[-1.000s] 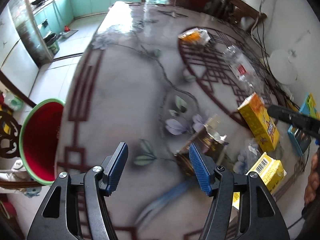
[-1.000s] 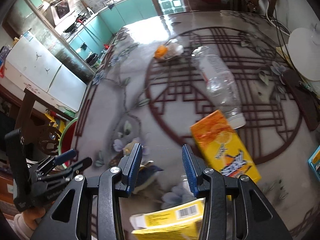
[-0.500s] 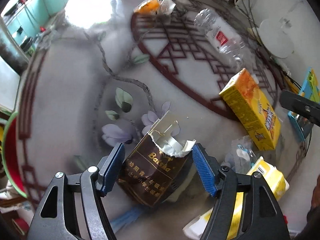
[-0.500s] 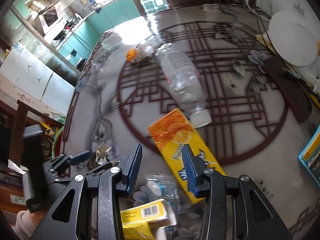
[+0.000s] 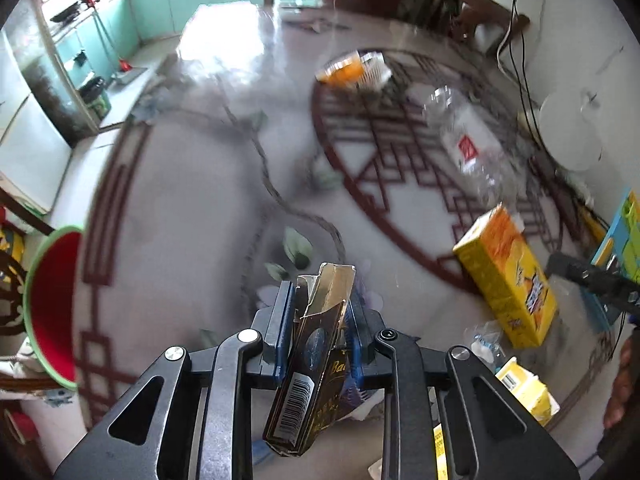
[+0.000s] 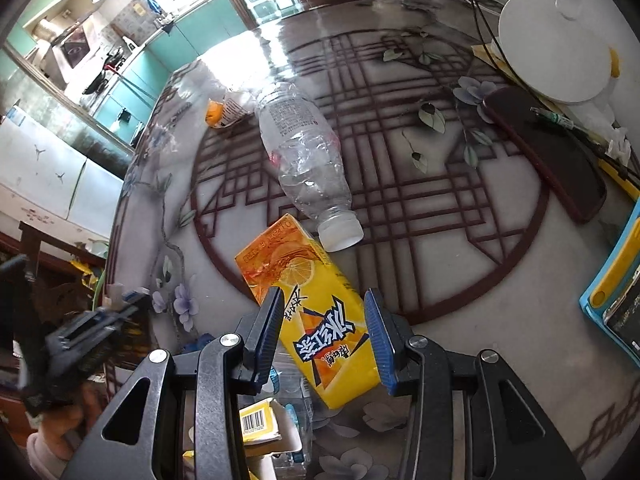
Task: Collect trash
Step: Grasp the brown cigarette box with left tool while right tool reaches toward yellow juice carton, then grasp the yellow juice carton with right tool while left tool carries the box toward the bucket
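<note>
Two hand-held grippers in frame. Left hand-held gripper (image 5: 316, 320): jaws closing, blue pads pressed on both sides of a dark brown cigarette pack (image 5: 316, 360), torn gold foil at its top. Pack is off the table (image 5: 180, 208), tilted, barcode on the near edge. Gold lettering starts "Ba", rest unreadable.

Right hand-held gripper (image 6: 322, 334): jaws partly open, straddling the yellow juice carton (image 6: 316, 320), which lies flat on the table. Can't tell if the pads touch it; gaps seem to show on both sides. Carton has large Chinese characters, a lemon slice picture, and small print I can't make out at the orange end.

Relative to the carton:
- Clear plastic bottle (image 6: 304, 160) just beyond it, on its side, white cap almost touching the carton's far corner. Label is red and white in the left view; text too small to read.
- Orange-and-white wrapper (image 6: 224, 110) farther back, past the bottle, blurred.
- Yellow box with barcode (image 6: 260, 420) on the near side, partly hidden under the right gripper frame, next to crumpled clear plastic.
- Red bin with green rim (image 5: 52, 304) far to the left, off the table edge, cut off by the frame.
- Dark red phone (image 6: 548, 152) and white round disc (image 6: 556, 48) to the right, well apart.

Left view is motion-blurred across most of the table.
</note>
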Tool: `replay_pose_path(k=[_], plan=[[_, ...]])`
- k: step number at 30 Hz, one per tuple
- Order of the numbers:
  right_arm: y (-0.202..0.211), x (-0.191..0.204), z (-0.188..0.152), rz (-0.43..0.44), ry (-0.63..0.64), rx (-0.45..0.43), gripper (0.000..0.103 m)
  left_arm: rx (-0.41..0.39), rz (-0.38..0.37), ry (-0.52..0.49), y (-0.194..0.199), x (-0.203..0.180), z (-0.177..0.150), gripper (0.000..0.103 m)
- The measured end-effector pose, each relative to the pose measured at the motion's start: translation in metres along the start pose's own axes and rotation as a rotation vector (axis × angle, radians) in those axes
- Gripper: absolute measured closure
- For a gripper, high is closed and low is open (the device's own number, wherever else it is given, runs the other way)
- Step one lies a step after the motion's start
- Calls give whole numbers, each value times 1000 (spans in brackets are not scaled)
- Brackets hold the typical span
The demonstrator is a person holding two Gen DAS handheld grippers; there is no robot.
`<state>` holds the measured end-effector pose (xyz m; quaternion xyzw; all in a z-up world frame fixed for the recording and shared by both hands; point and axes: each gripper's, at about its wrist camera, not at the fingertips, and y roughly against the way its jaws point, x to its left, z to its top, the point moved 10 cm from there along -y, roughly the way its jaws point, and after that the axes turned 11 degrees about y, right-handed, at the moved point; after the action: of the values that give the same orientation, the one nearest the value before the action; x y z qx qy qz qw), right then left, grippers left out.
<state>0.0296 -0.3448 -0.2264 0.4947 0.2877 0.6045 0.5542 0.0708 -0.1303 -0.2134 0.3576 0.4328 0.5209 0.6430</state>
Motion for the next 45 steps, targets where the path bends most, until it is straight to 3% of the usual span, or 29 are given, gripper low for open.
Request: replay_pose_path(k=[3,8,11,15,19,23,25,27,28,29,33,34,35,38,42,45], plan=[[-9,3,0,6,11,20,53,-14,8,11,7,5,5,80],[-24,7,-1,4,35,51,45,-10,18,17,11,12,4,80],[-31,8,-5,3,36,79,44,-3,20,11,10,10,2,80],[-23,13,-3,9,49,54,44,-3,14,12,9,9,2,80],[-35,13,-12,-56,107,116,42,5,10,8,7,8,2,80],[-38,14,-16,-18,76,97,40,3,2,3,9,7,2,80],[-36,13,-16,-19,65,80,48,5,-7,7,11,9,2,80],[-30,13,-13,-19,60,56,65,-1,-10,8,13,10,2,80],[-27,13,-11,-34,65,46,82,-3,-11,7,14,11,2,80],[-24,14,-9,-40,70,41,91,-5,-14,7,15,13,3,80],[-22,25,-7,-24,102,48,91,-2,-20,13,16,19,2,80],[-21,27,-8,-26,107,49,90,-3,-23,13,17,20,2,80],[-21,29,-8,-28,111,45,81,-4,-26,12,18,21,1,80],[-21,38,-10,-22,135,30,39,-4,-30,11,19,28,-1,79],[-31,45,-15,-96,212,44,36,4,-35,24,18,39,-6,79],[-48,39,-20,-165,222,109,37,5,-40,36,21,48,-9,79]])
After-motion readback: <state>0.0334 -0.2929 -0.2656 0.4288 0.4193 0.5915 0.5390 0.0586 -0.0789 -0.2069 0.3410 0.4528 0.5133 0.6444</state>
